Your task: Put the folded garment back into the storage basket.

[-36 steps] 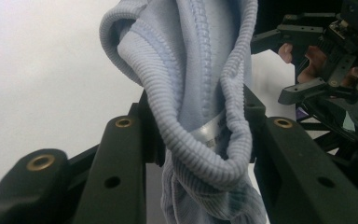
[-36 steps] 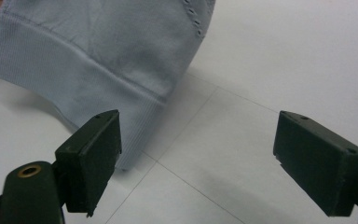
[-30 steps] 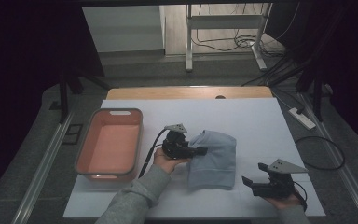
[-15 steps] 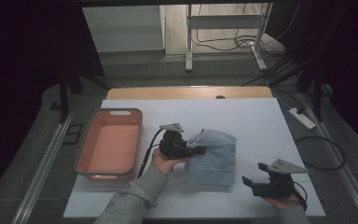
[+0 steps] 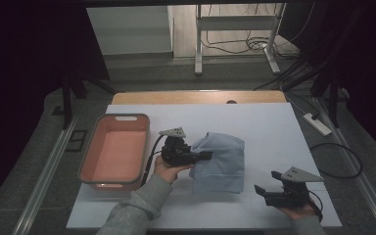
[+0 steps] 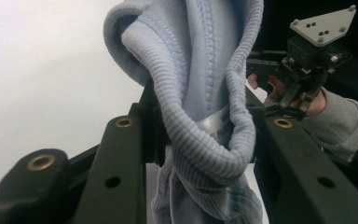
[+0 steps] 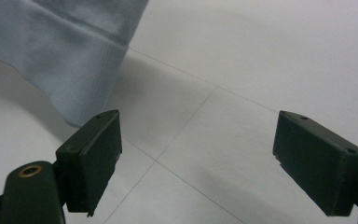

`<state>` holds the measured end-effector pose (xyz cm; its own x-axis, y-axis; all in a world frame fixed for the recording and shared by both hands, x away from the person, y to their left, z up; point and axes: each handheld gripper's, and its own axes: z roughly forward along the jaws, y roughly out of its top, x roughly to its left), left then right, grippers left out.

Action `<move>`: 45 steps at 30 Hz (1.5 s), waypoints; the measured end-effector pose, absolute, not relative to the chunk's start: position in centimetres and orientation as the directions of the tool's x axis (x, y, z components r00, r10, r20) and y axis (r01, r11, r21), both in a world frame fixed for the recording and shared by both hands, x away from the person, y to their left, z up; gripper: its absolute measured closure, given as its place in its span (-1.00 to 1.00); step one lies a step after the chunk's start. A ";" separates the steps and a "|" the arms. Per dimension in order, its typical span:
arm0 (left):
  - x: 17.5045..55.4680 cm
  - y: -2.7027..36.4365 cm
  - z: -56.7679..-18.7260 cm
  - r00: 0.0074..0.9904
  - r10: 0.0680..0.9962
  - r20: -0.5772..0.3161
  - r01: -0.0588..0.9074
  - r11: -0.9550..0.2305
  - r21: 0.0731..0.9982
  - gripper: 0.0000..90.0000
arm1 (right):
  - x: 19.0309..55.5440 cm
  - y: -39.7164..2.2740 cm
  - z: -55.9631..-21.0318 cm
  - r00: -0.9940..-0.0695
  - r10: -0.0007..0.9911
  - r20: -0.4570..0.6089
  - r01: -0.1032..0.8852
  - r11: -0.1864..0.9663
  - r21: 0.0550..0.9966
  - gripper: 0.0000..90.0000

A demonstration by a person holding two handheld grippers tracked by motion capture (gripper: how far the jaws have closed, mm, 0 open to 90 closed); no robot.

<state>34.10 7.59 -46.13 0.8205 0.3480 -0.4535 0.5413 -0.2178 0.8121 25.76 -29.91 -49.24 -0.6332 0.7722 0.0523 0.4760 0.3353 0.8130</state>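
A light blue ribbed garment (image 5: 223, 164) lies bunched on the white table (image 5: 274, 132), right of centre. My left gripper (image 5: 206, 155) reaches into its left edge from the side and is shut on a fold of the cloth. In the left gripper view that fold of the garment (image 6: 200, 93) hangs pinched between the black jaws of my left gripper (image 6: 200, 133). My right gripper (image 5: 262, 192) rests low near the table's front right, apart from the cloth. Its jaws stand open with nothing between them in the right gripper view (image 7: 200, 149), where the garment's hem (image 7: 60, 51) lies ahead to the left.
A pink rectangular tub (image 5: 122, 118) stands empty at the table's left, close to my left hand. A cable trails from the left gripper past the tub. A power strip (image 5: 317, 123) lies on the floor beyond the right edge.
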 end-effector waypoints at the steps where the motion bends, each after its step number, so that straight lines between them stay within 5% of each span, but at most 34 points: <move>1: 34.0 7.7 -46.1 0.821 0.350 -0.452 0.541 -0.218 0.812 0.41 | 25.8 -29.9 -49.2 -0.634 0.772 0.052 0.476 0.336 0.813 -0.64; 45: 32.9 10.3 -45.9 0.813 0.355 -0.461 0.540 -0.165 0.826 0.40 | 25.8 -29.9 -49.4 -0.636 0.771 0.045 0.479 0.347 0.806 -0.63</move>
<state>32.91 10.28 -45.91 0.8135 0.3551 -0.4606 0.5395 -0.1649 0.8257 25.83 -29.86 -49.38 -0.6357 0.7706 0.0453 0.4785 0.3474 0.8065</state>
